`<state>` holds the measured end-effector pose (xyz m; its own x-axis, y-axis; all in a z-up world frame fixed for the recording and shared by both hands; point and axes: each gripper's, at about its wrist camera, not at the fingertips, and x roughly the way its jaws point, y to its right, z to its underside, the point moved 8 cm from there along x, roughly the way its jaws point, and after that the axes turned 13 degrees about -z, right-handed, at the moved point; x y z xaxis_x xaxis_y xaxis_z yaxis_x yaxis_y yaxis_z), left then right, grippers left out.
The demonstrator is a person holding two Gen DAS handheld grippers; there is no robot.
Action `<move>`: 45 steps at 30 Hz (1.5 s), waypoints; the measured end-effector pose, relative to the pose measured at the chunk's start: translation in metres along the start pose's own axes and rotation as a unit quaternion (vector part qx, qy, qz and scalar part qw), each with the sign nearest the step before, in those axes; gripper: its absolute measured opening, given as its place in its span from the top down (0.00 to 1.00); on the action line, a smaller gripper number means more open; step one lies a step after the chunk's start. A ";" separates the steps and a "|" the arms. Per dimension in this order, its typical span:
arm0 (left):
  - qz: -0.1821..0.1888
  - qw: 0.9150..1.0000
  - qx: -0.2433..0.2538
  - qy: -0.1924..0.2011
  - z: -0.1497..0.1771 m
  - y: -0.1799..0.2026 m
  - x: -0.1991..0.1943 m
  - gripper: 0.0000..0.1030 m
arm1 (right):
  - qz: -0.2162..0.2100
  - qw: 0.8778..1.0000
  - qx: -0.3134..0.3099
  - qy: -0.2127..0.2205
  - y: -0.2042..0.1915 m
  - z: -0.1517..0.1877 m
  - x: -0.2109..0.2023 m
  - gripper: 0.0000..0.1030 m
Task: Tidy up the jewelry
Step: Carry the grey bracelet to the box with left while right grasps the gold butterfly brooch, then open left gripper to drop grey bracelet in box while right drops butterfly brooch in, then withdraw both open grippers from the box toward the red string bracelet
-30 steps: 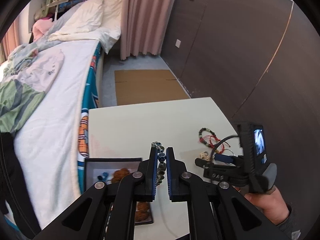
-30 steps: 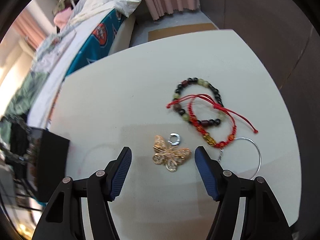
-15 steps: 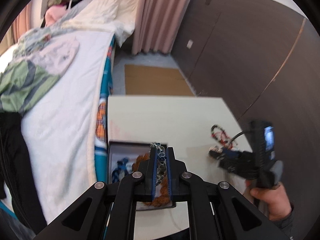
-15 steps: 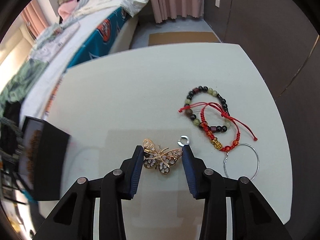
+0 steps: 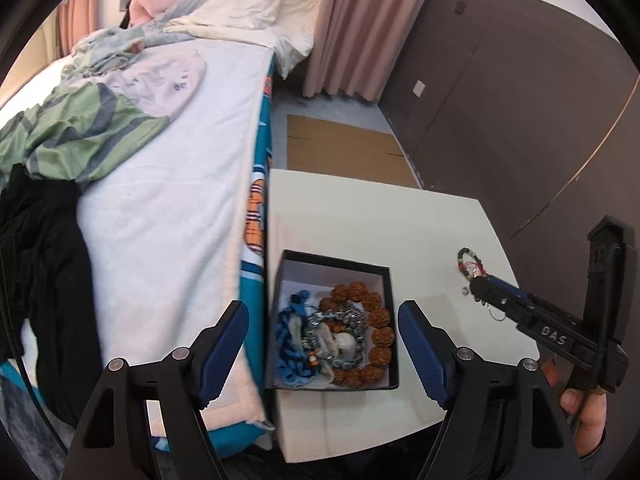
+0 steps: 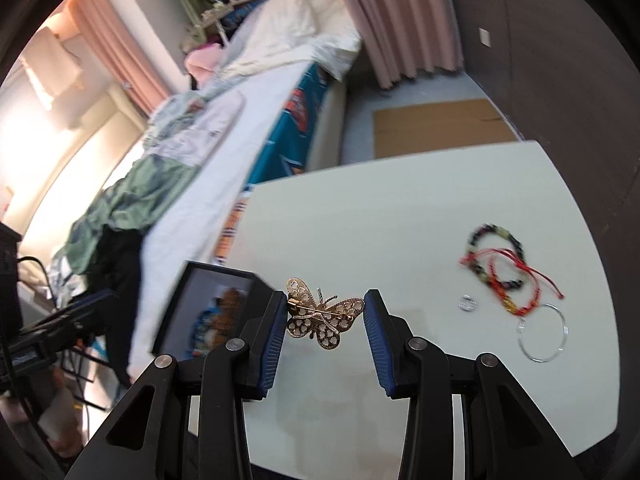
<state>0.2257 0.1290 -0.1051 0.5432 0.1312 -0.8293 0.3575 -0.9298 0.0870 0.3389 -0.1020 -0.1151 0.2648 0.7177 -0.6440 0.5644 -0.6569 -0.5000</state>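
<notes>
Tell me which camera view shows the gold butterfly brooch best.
The right wrist view. The butterfly brooch sits sharp and centred there, clamped between the right gripper's pads, lifted off the table. In the left wrist view the brooch cannot be made out; only that gripper's side shows.

Bedroom — unmade bed (image 5: 168, 168), curtains (image 5: 352, 28)

Your bench (image 5: 360, 216) stands right beside the bed (image 5: 168, 184), which runs along its left edge. The open box (image 5: 336, 324) sits on the bench at that left edge, with bracelets (image 5: 360, 336) piled inside it. Well apart, towards the bench's right side, lie a beaded bracelet (image 6: 496, 252), a cord bracelet (image 6: 516, 280) overlapping it, a small ring (image 6: 467, 304) and a hoop (image 6: 542, 332) nearest you.
</notes>
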 end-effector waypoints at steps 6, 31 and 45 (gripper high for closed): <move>-0.009 1.000 -0.014 0.003 0.001 -0.019 -0.012 0.25 | -0.057 0.998 -0.006 0.001 -0.040 -0.005 0.017 0.61; -0.017 1.000 0.006 0.010 0.006 0.020 -0.025 0.25 | -0.078 0.995 0.056 0.026 -0.010 0.005 -0.025 0.31; 0.002 0.997 0.081 0.004 0.008 0.117 -0.011 0.25 | -0.034 0.990 0.119 0.074 0.080 0.014 -0.089 0.21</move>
<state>0.2555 0.0159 -0.0907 0.5499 0.1298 -0.8251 0.2280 -0.9737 -0.0013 0.3499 -0.2212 -0.1058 0.3544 0.7768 -0.5205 0.3899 -0.6287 -0.6728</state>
